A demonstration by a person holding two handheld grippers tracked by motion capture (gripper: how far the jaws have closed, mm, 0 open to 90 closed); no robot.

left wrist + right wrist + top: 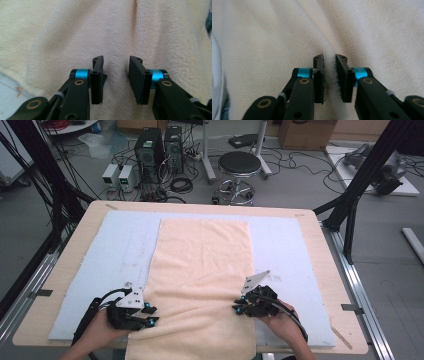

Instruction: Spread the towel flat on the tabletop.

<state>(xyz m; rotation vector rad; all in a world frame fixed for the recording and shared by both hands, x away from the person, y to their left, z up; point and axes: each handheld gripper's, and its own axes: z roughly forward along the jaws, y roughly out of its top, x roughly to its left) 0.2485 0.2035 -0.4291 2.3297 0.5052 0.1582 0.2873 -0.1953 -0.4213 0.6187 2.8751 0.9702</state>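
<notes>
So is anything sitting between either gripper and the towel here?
Nothing visible. The left gripper has open jaws straddling a raised fold of the cream towel; the right gripper is nearly closed, pinching a fold at the towel's opposite edge.

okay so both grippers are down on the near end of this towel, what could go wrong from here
1. The left gripper has its jaws apart with only a low fold of the towel between them; closing now might catch too little cloth, so that side may slip.
2. The right gripper has its jaws nearly closed on a thin ridge of pile; a pull might tug it free.
3. The towel's near edge hangs over the table; an uneven lift could drag it askew.
</notes>
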